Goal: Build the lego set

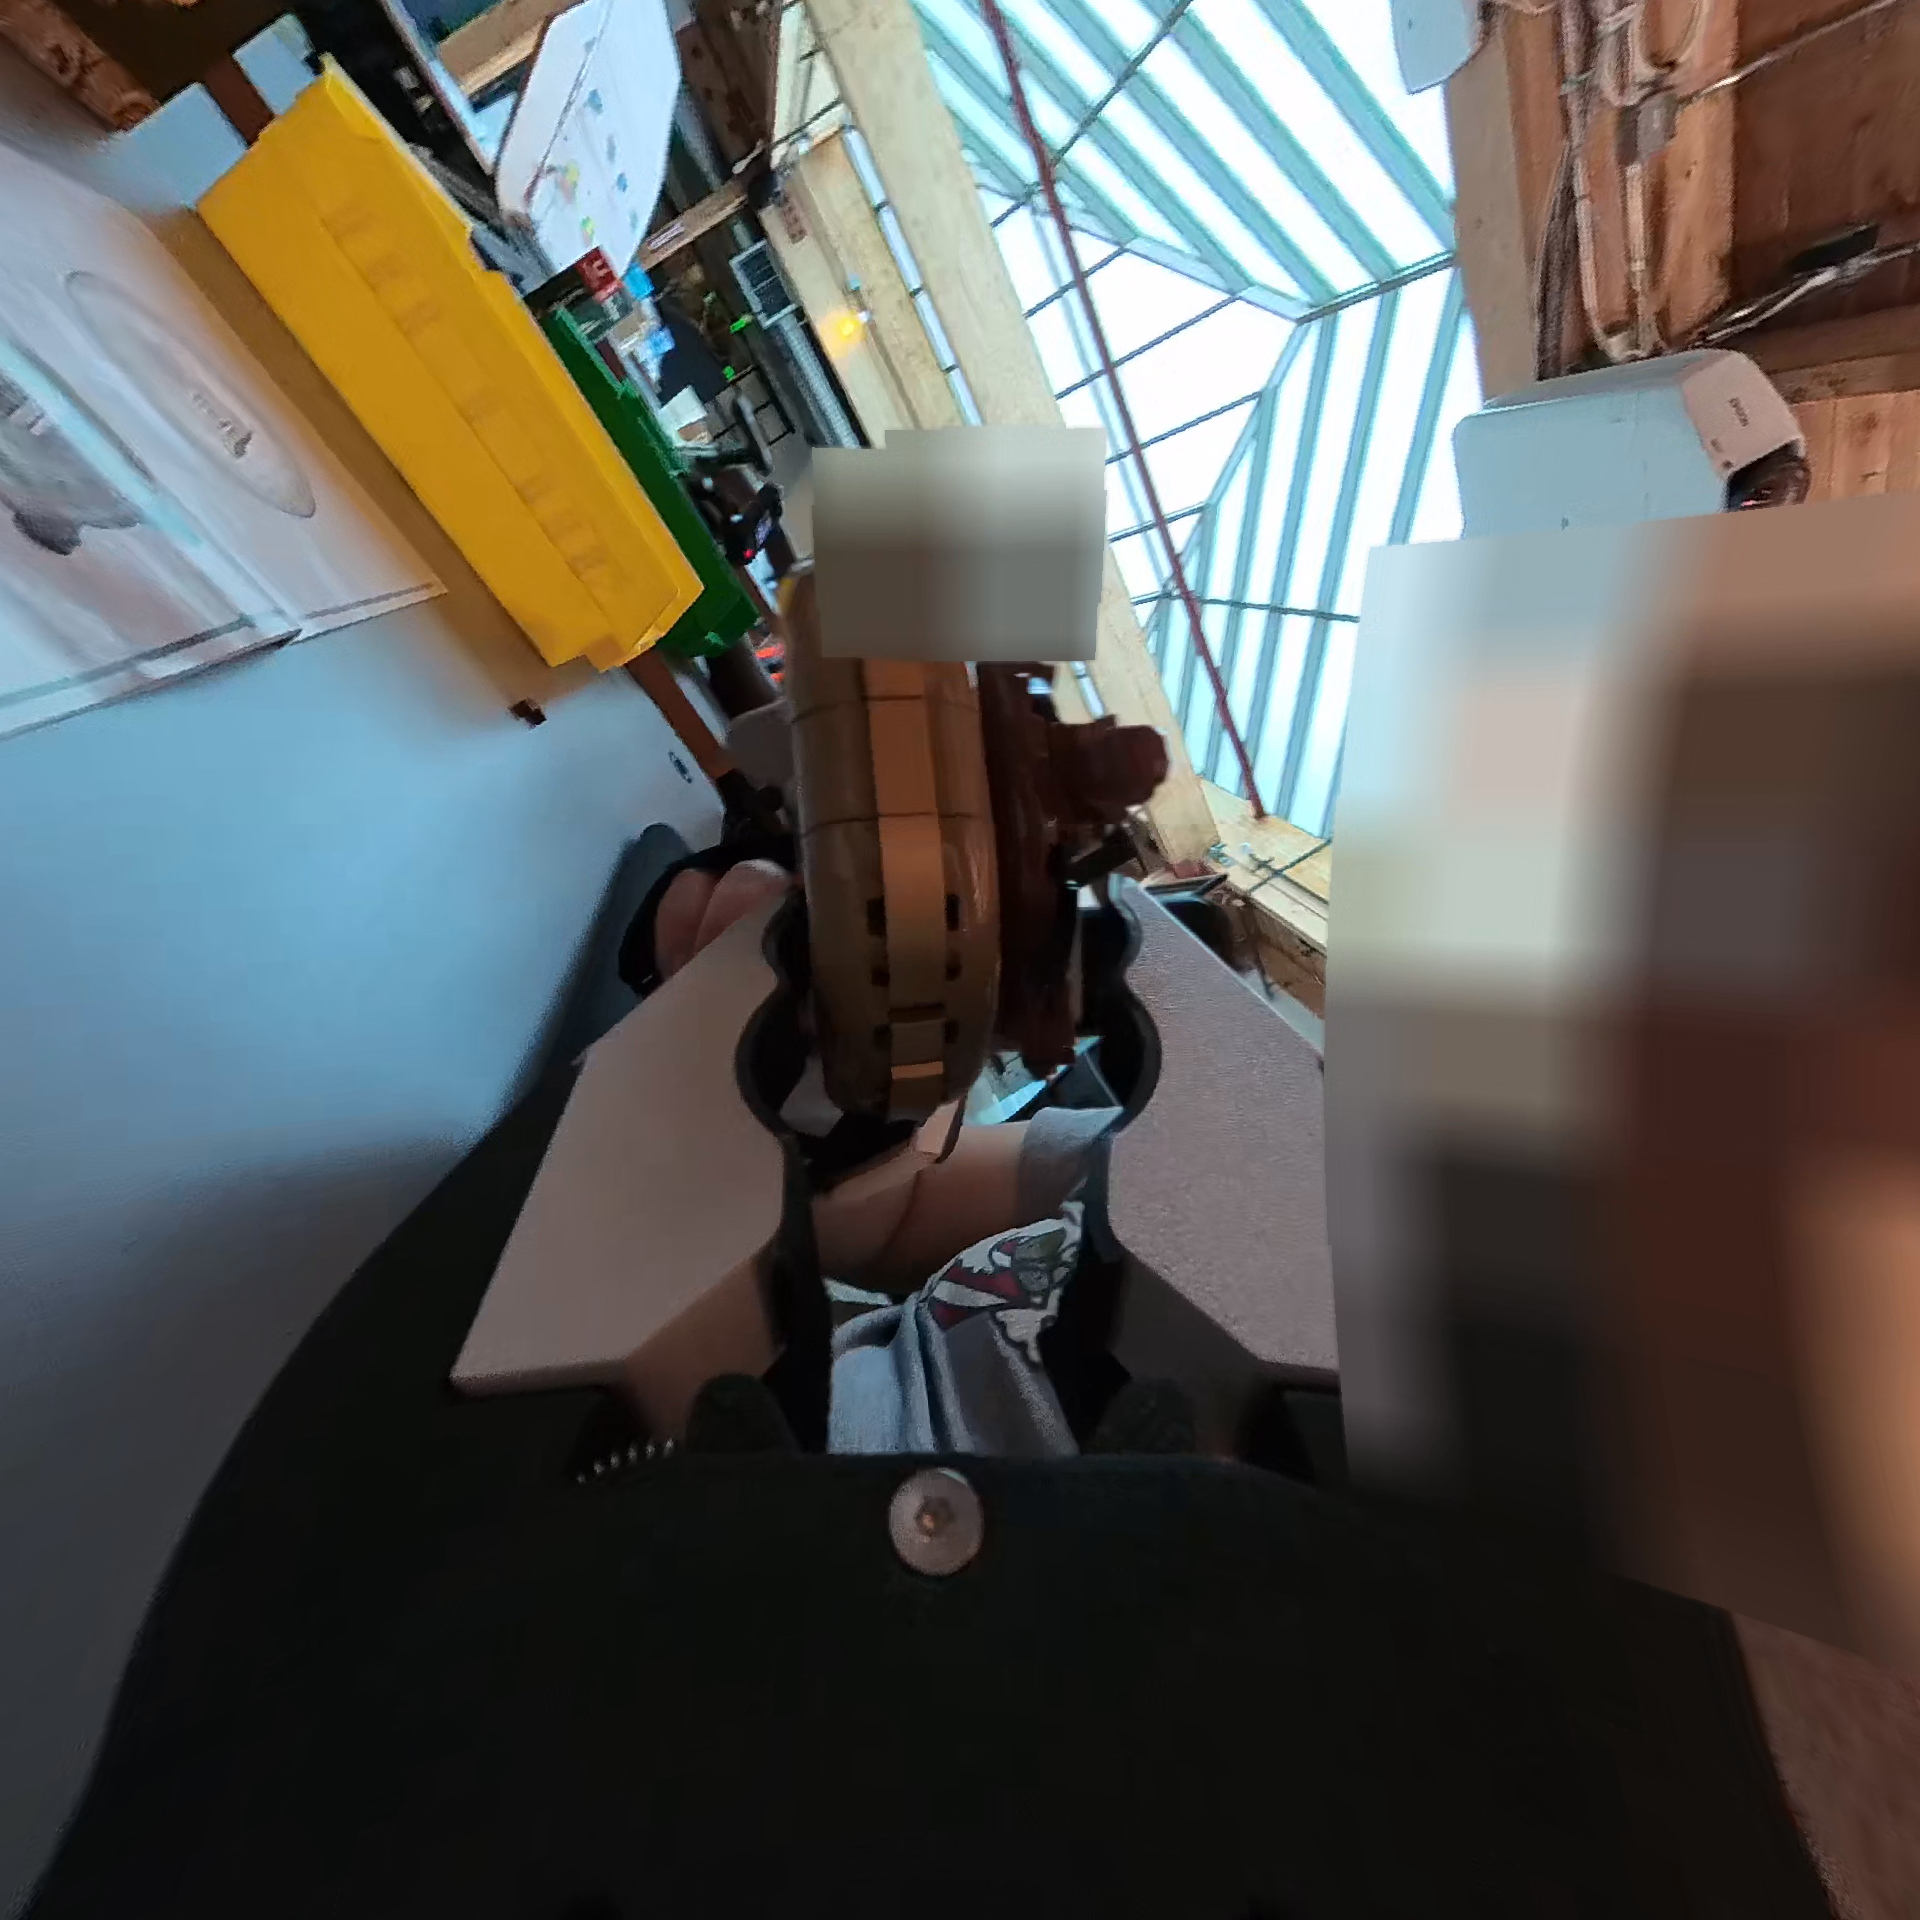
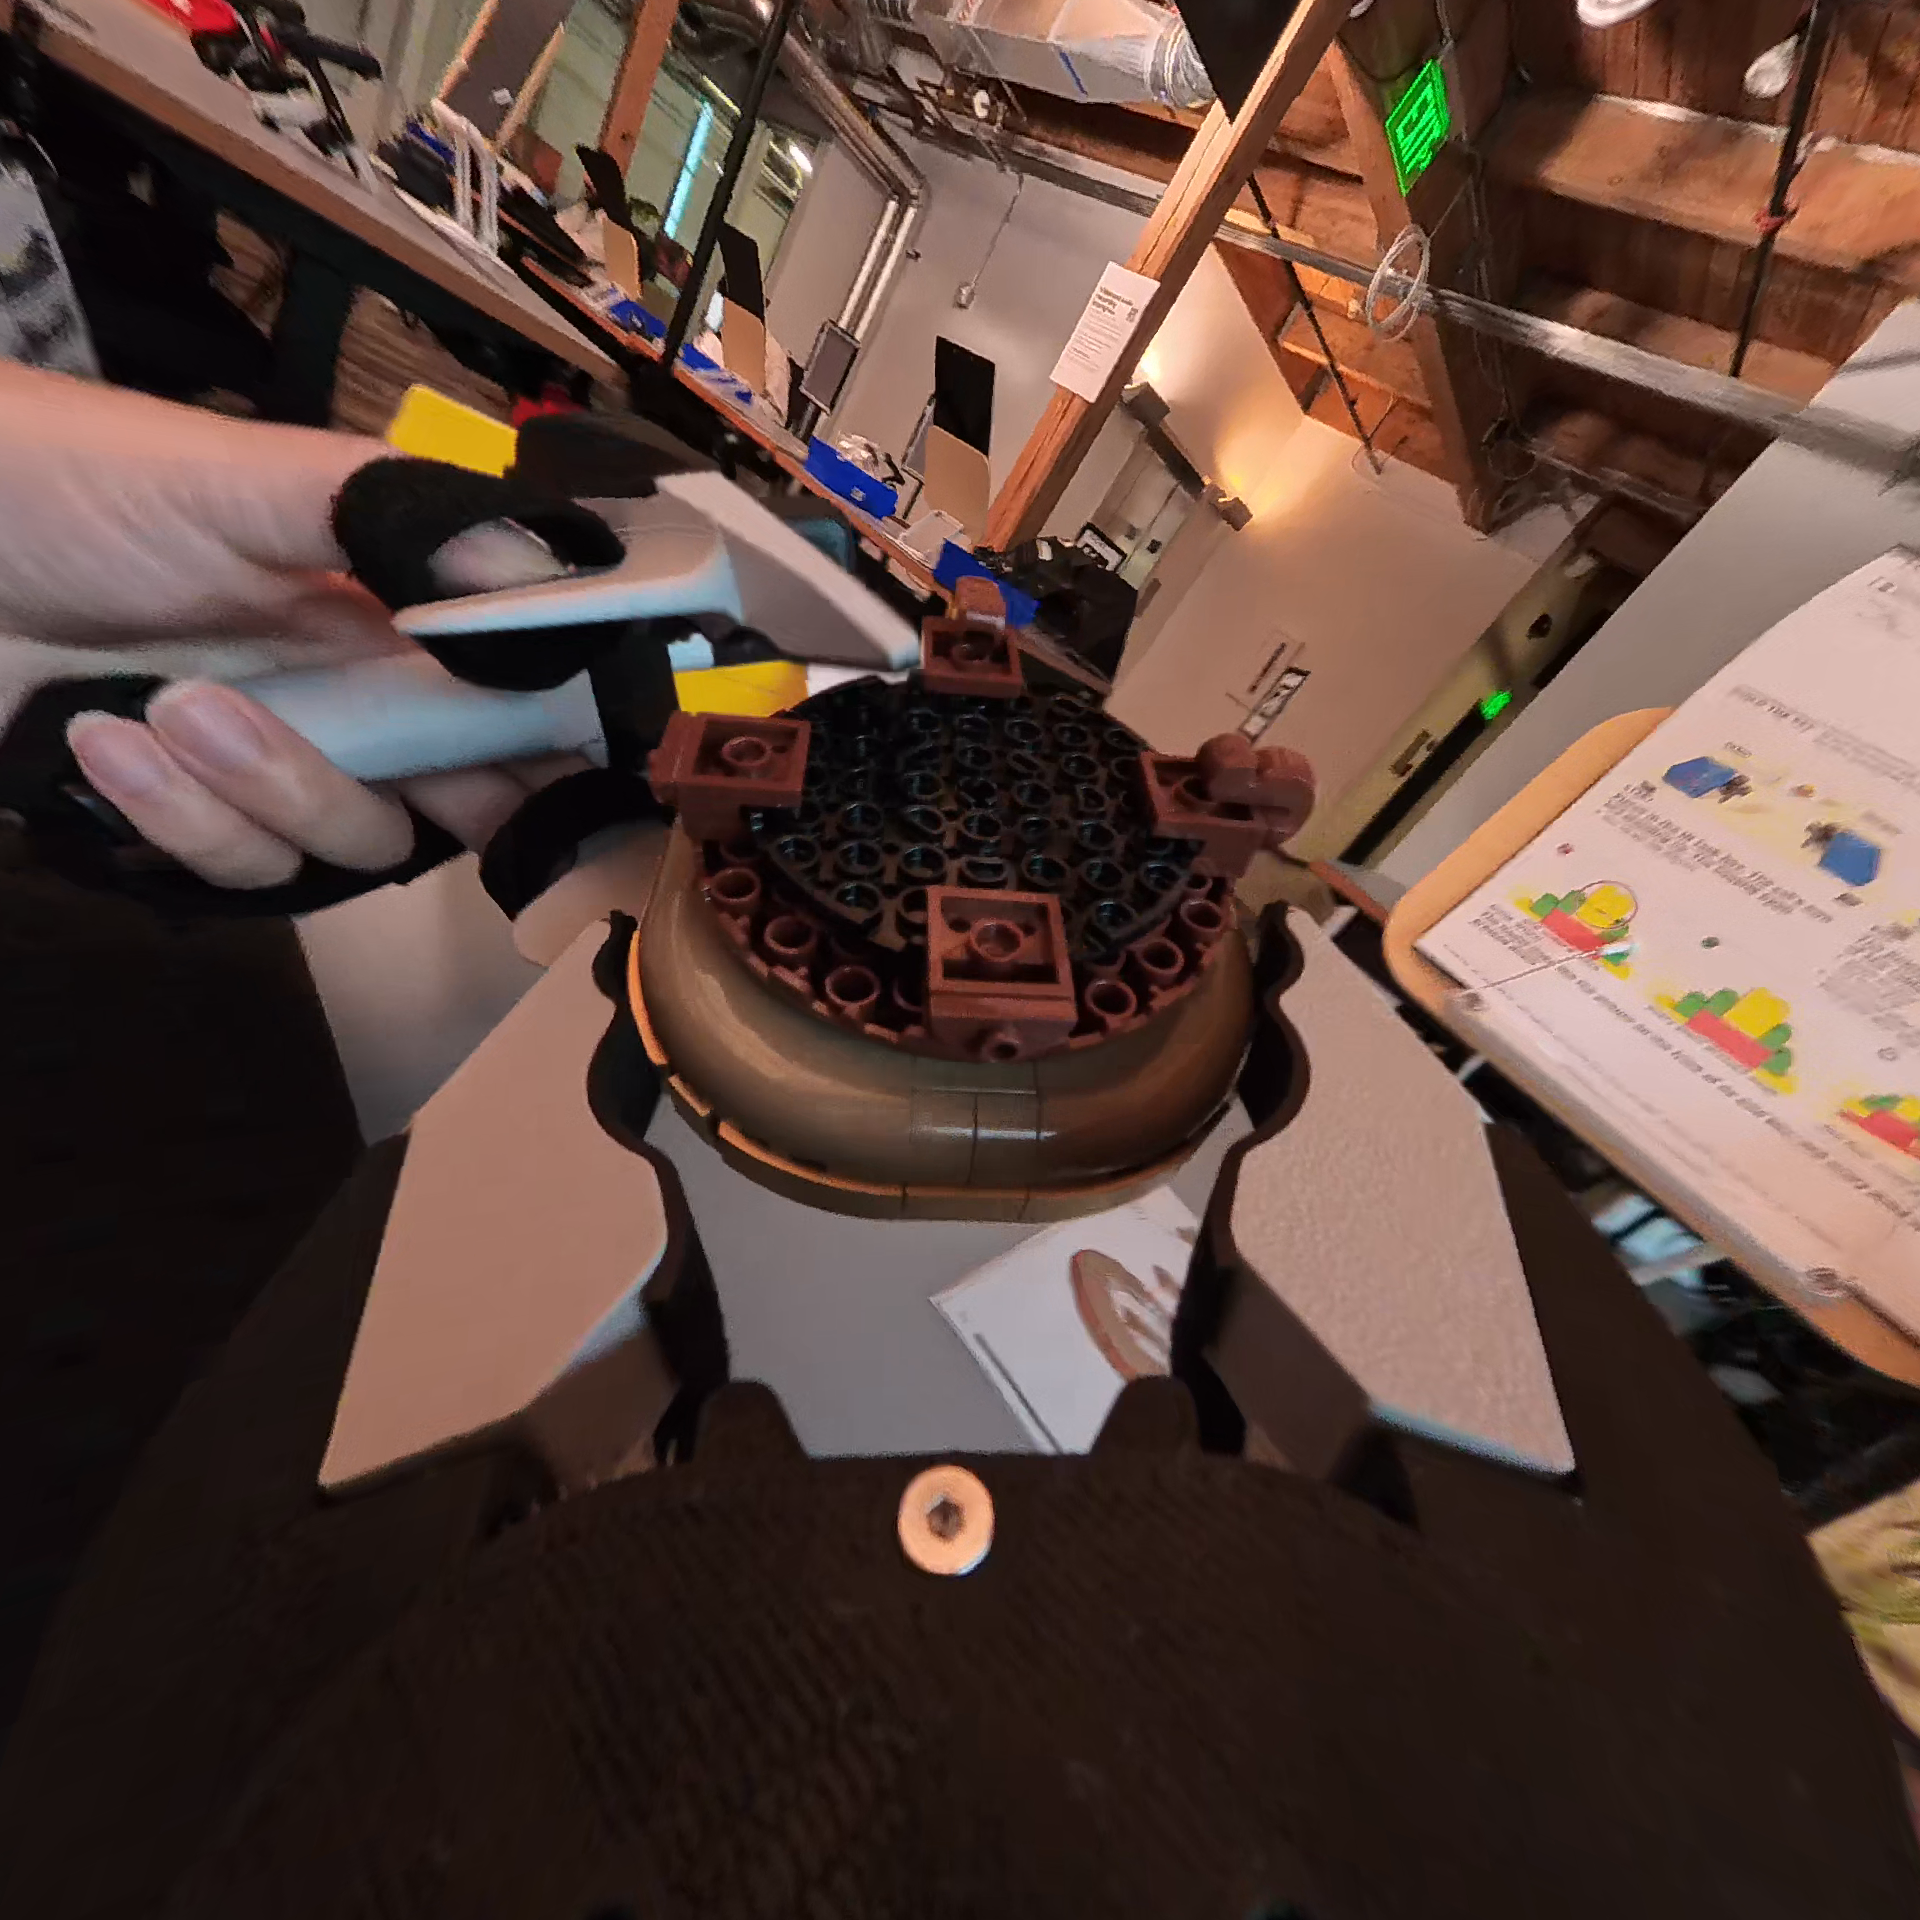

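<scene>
The left gripper, held in a person's hand at the scene's left, is reaching in with its fingers clamping the far rim of the round lego build. The right gripper is clamping the same build by its tan curved edge on both sides, keeping it raised above the table, brown stud blocks facing up. At far right, an instruction sheet is lying on a tray.
</scene>
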A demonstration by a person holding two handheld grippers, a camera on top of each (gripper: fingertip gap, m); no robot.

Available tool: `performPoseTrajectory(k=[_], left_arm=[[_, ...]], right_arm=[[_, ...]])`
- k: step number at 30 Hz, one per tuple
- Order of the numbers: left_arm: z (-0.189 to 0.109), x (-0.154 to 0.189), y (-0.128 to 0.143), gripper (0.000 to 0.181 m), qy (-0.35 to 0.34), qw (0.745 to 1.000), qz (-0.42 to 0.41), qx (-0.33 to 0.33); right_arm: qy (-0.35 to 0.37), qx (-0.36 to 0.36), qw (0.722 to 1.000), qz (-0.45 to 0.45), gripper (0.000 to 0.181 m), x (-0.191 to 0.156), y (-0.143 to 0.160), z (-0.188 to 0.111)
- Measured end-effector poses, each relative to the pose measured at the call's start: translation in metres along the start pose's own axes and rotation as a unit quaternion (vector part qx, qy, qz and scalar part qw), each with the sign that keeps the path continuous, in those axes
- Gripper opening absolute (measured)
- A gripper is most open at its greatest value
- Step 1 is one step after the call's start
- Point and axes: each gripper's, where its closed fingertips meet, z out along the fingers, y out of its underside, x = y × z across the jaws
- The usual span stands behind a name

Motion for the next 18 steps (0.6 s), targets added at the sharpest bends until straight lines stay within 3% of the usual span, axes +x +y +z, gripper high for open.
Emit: performPoseTrajectory(k=[1,2,6,9,12,15,18], left_arm=[[0.001,0.004,-0.002,0.063,0.013,1.0,0.0,0.005],[0.001,0.007,-0.003,0.072,0.024,1.0,-0.001,0.011],[0.0,0.014,-0.008,0.071,0.051,0.998,0.012,0.025],[-0.004,0.015,-0.008,0.07,0.048,0.998,0.036,0.029],[-0.015,0.003,-0.011,0.063,-0.016,0.992,0.122,0.039],[-0.031,0.006,-0.02,0.06,-0.109,0.949,0.286,0.068],[-0.04,0.032,-0.027,0.06,-0.172,0.863,0.464,0.102]], right_arm=[[-0.011,0.002,1.0,0.023,0.115,0.0,0.001,0.0],[-0.018,0.001,0.999,0.044,0.115,0.001,0.003,0.0],[-0.07,0.032,0.98,0.183,0.115,0.005,0.0,-0.003],[-0.13,0.068,0.93,0.336,0.115,0.011,-0.004,-0.006],[-0.166,0.108,0.879,0.434,0.115,0.023,-0.008,-0.012],[-0.195,0.137,0.847,0.475,0.115,0.028,-0.015,-0.018],[-0.234,0.152,0.811,0.514,0.115,0.026,-0.02,-0.021]])
